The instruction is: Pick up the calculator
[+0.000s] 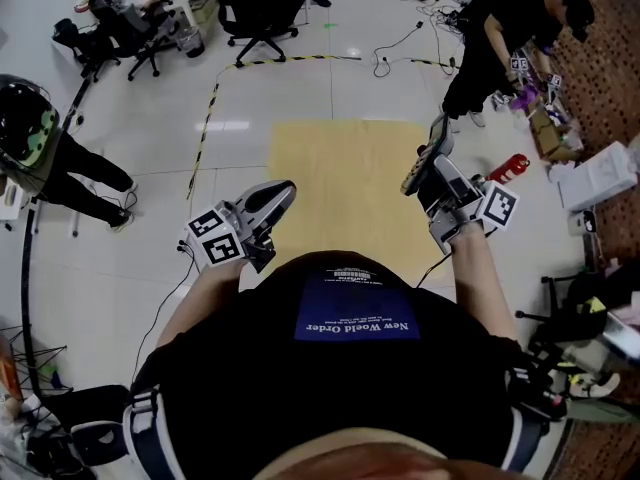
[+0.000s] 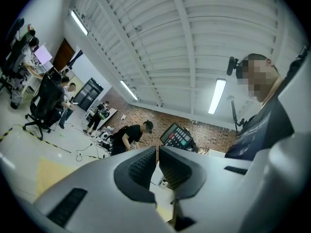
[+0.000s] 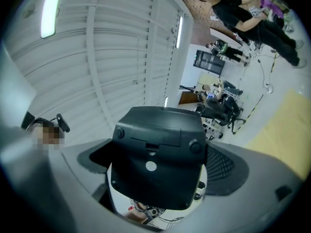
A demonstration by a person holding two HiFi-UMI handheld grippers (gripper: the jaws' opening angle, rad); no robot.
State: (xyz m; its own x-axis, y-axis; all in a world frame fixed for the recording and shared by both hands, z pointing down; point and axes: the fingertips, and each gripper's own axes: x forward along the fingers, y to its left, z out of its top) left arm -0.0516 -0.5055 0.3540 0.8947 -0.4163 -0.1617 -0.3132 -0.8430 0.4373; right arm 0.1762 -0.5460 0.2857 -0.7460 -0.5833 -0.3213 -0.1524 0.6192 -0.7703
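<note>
Shirt (image 1: 350, 388): black with a blue patch, nearest the head camera, filling the near edge.
Left bystander (image 1: 45, 153): stands on the pale floor at the far left of the scene.
Chairs (image 1: 262, 8): black office chairs, far left.
Left gripper (image 1: 280, 196): held up off the floor, left of the shirt. In its own view (image 2: 158, 155) the jaws are drawn together with only a slit showing and nothing between them.
Mat (image 1: 350, 178): yellow, on the floor between the two grippers and beyond them.
Calculator (image 1: 428, 153): lifted clear of the floor, right of the mat, tilted on edge. The right gripper view shows its dark back (image 3: 158, 154). The left gripper view shows its keys (image 2: 178, 137).
Right gripper (image 1: 436, 173): jaws clamped on the calculator, one on each side.
Far bystander (image 1: 500, 38): in black, bent over, far right.
</note>
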